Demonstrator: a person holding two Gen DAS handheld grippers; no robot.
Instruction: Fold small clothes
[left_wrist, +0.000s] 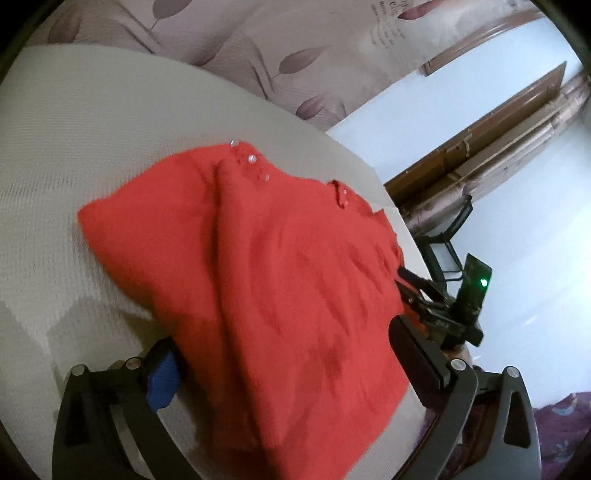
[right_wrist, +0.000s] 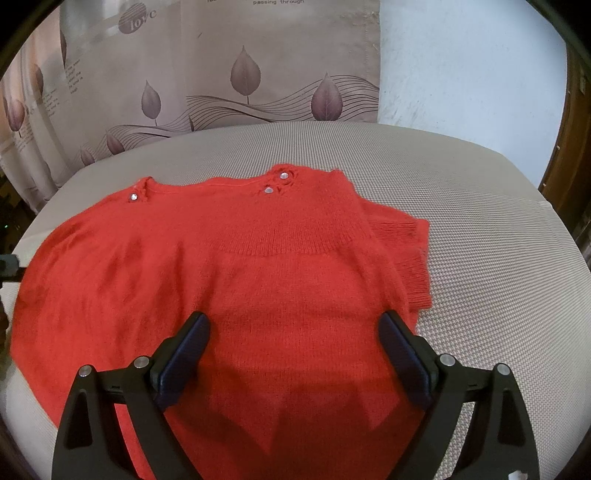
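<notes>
A small red knit sweater (right_wrist: 236, 280) with shiny buttons at the neckline lies on a beige woven table (right_wrist: 480, 258), its right side folded over the body. My right gripper (right_wrist: 293, 332) is open and hovers just above the sweater's lower middle, holding nothing. In the left wrist view the sweater (left_wrist: 266, 266) lies between and over my left gripper's (left_wrist: 284, 354) wide-apart fingers, with its lower edge draped across them. The right gripper (left_wrist: 417, 295) shows at the sweater's right edge.
A curtain with a leaf print (right_wrist: 221, 85) hangs behind the table. A pale wall (right_wrist: 461, 66) and a wooden door frame (left_wrist: 480, 140) are to the right. The table edge (left_wrist: 391, 214) runs close to the sweater on the right.
</notes>
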